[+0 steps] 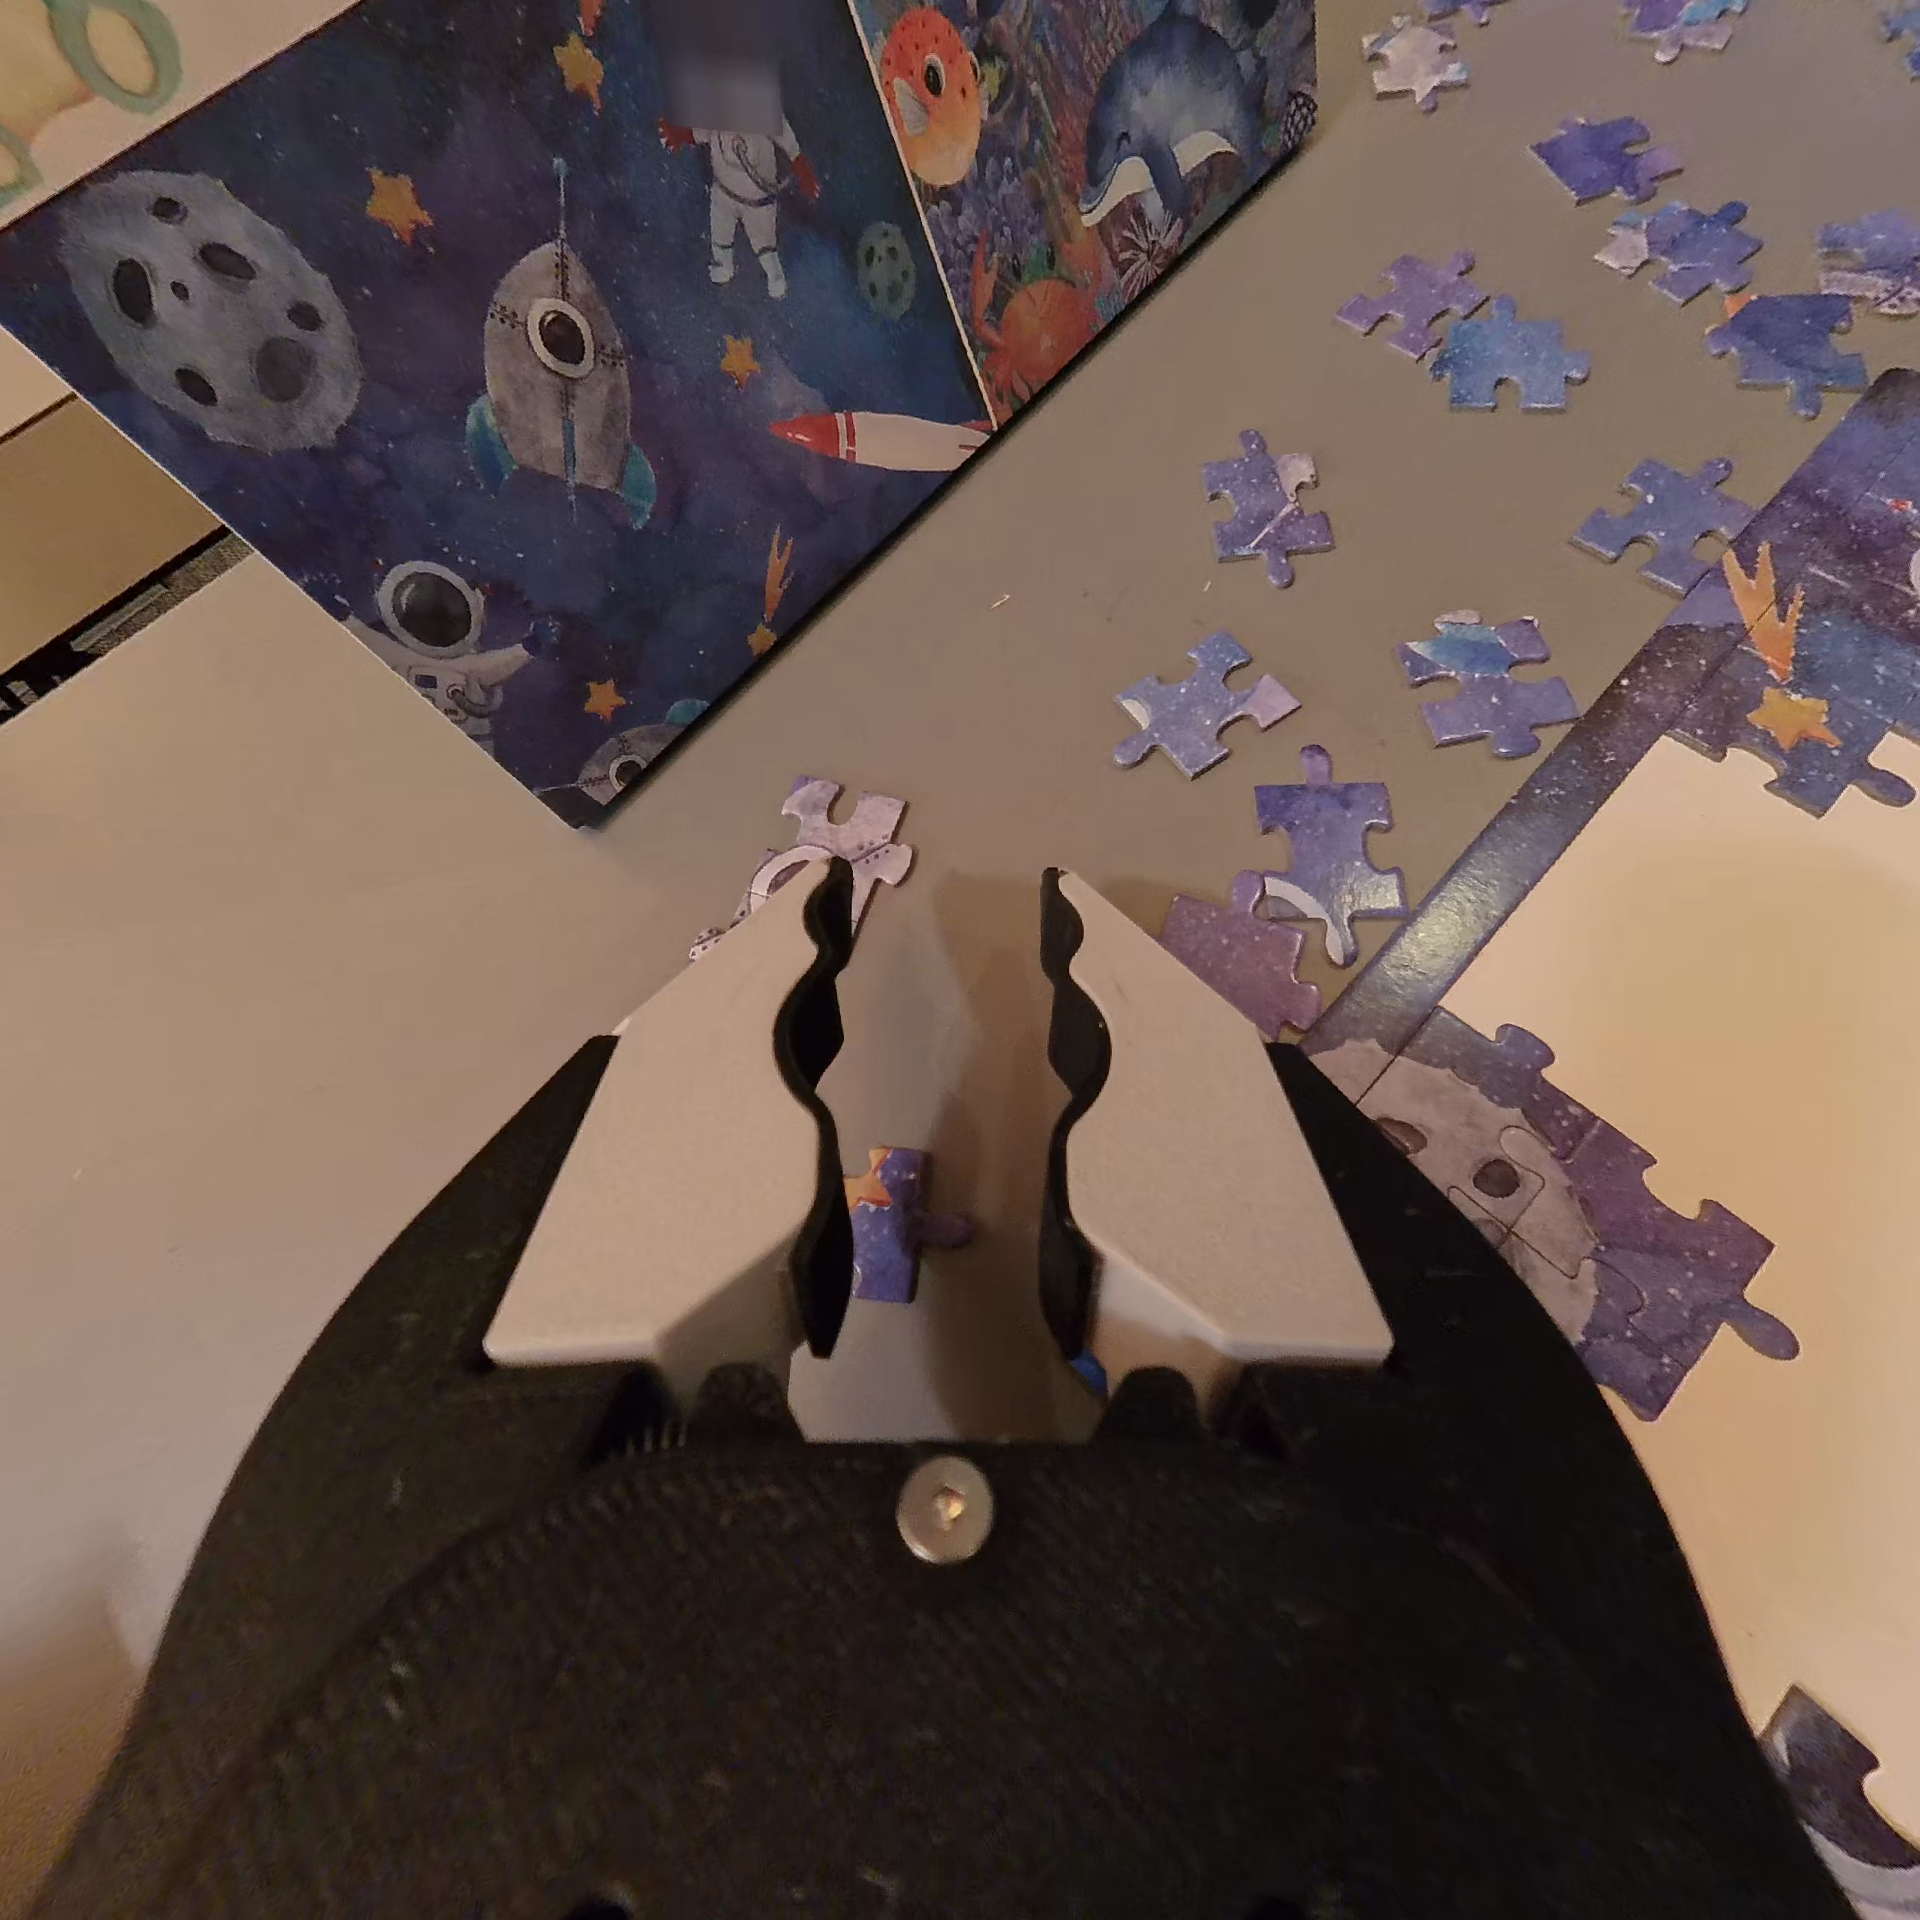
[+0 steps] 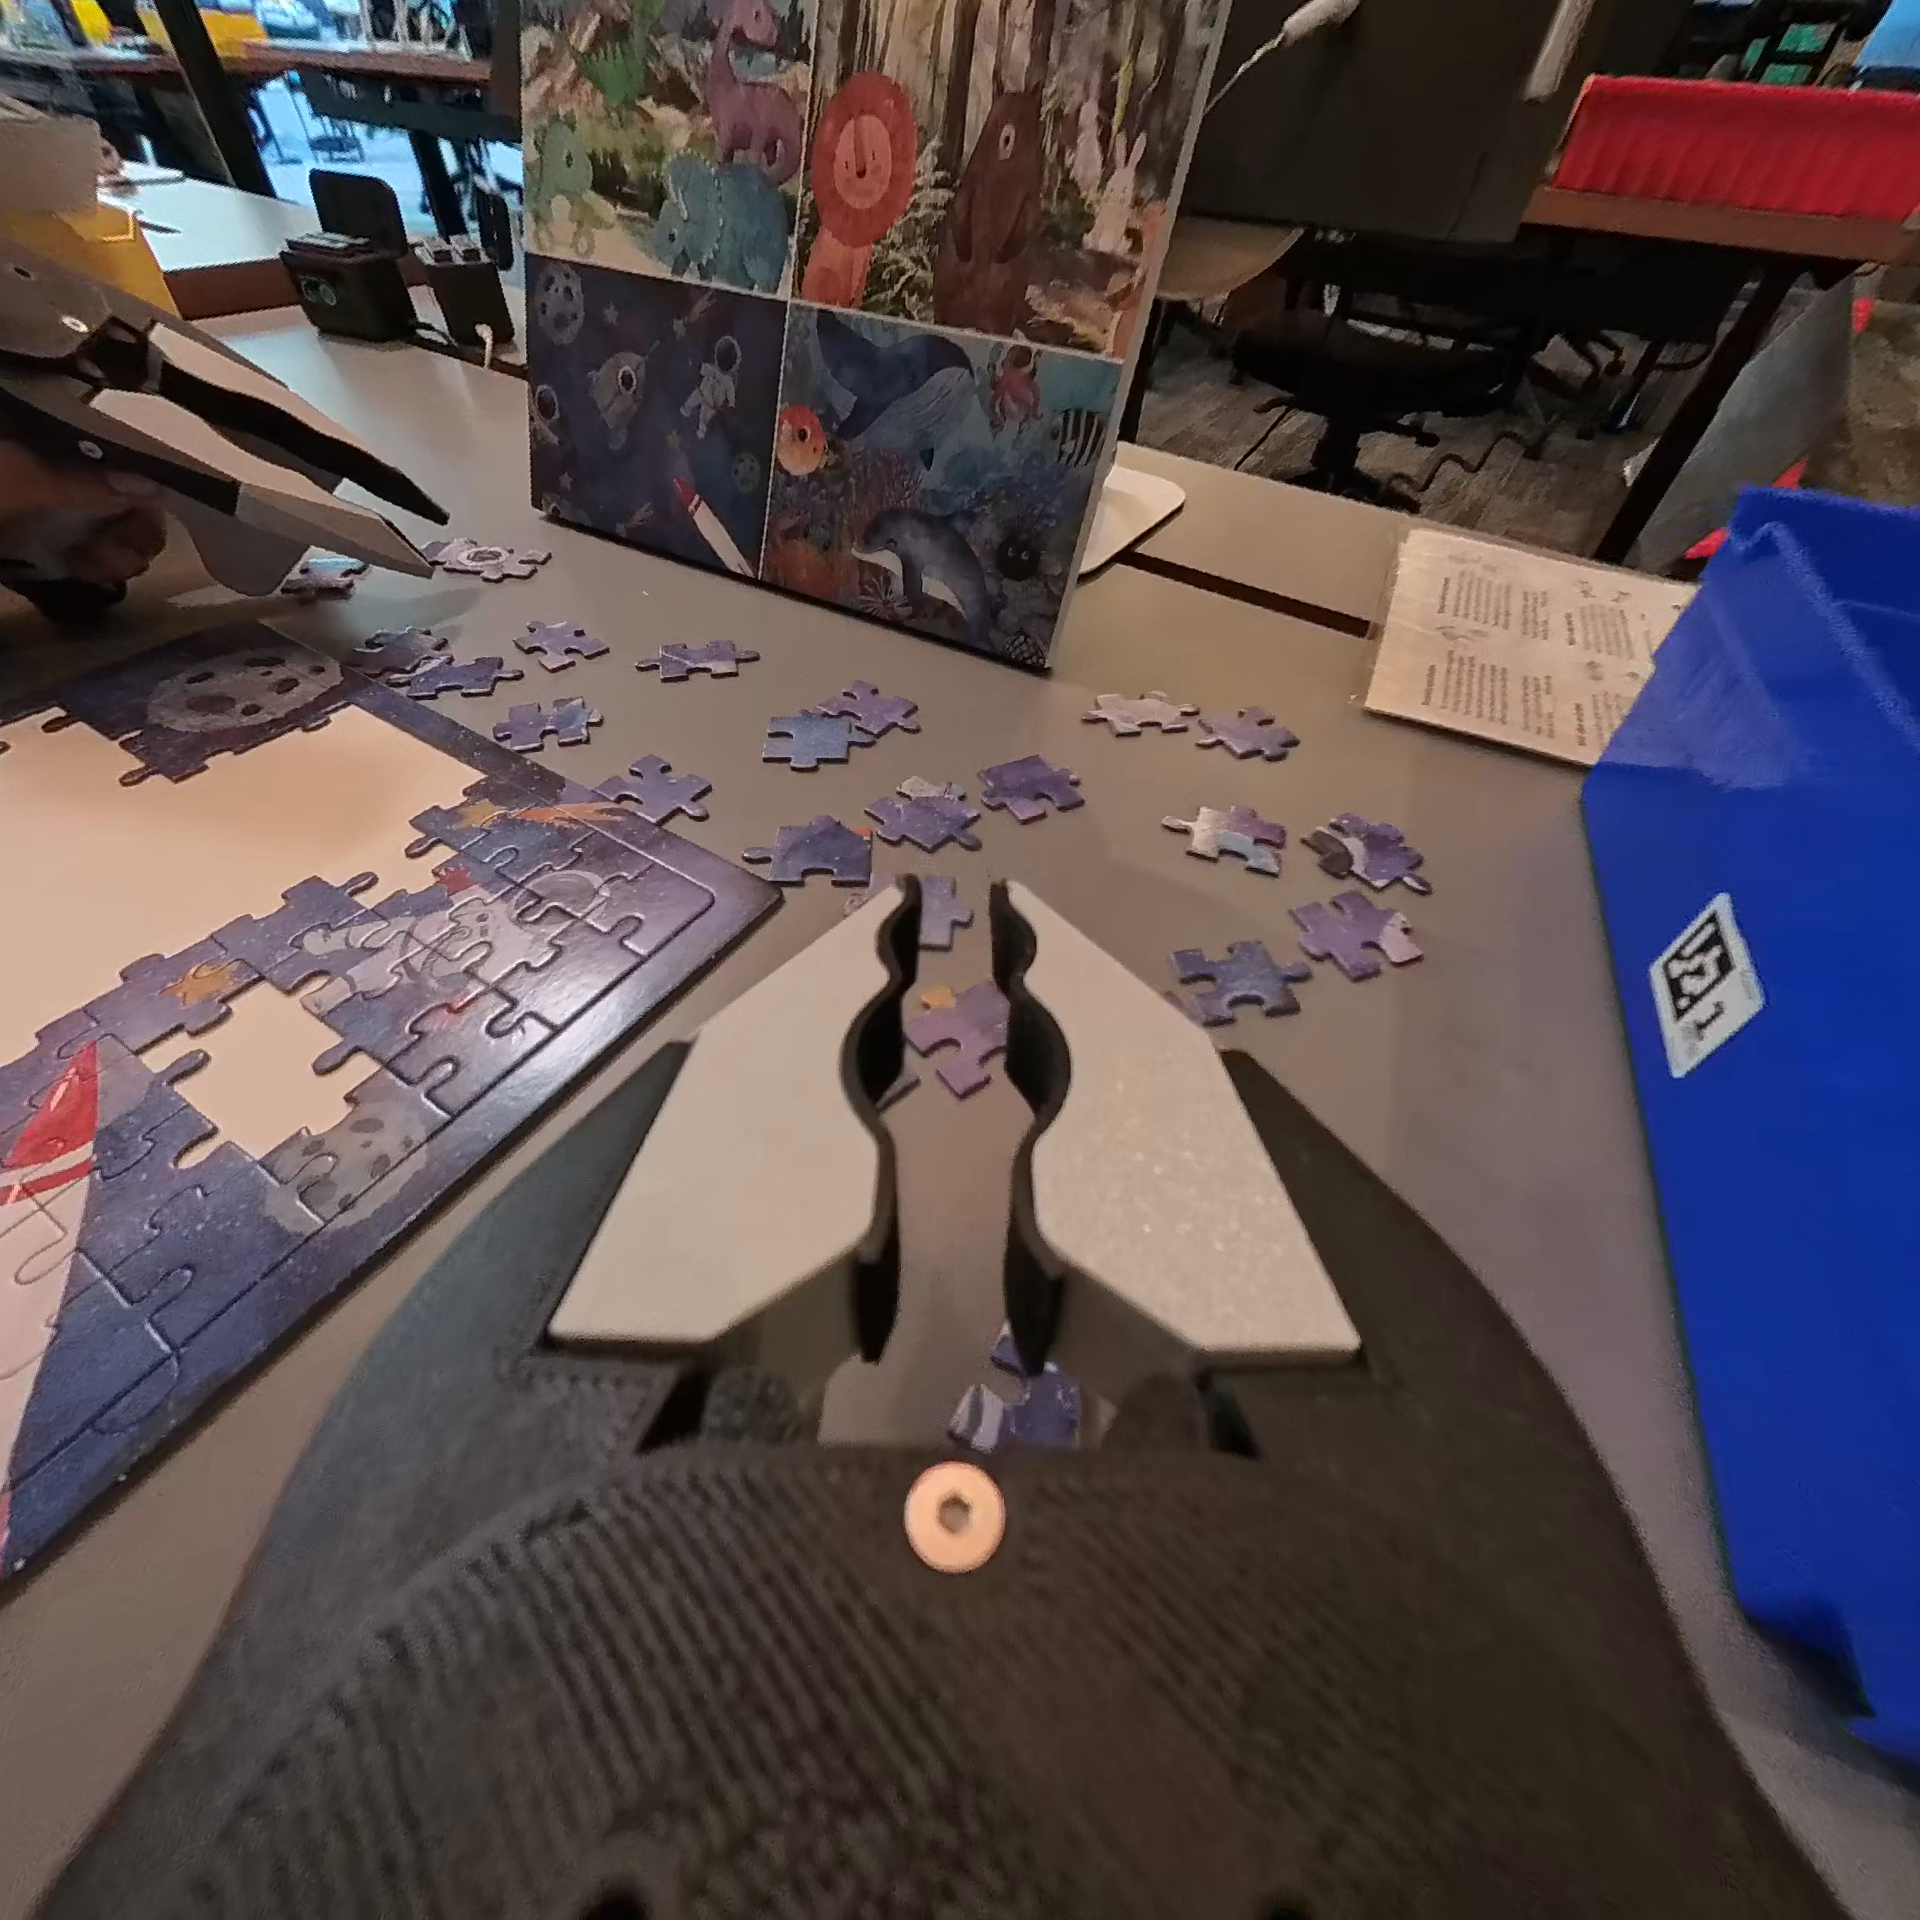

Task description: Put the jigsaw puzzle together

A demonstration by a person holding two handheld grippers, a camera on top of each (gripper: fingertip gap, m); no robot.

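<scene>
The left gripper (image 1: 945,883) hovers with jaws apart over bare grey table; its left fingertip (image 1: 831,883) overlaps a pale lilac cardboard puzzle piece (image 1: 857,831) lying flat. The right gripper (image 2: 954,894) stands narrowly parted above flat purple starry pieces (image 2: 961,1029), with a partly assembled space jigsaw (image 2: 436,935) to its left.

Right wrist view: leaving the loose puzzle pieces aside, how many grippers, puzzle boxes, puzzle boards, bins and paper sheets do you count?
Grippers: 2, the right gripper and the left gripper
Puzzle box: 1, standing upright
Puzzle board: 1, partly filled
Blue bin: 1
Printed sheet: 1
Total: 6
</scene>
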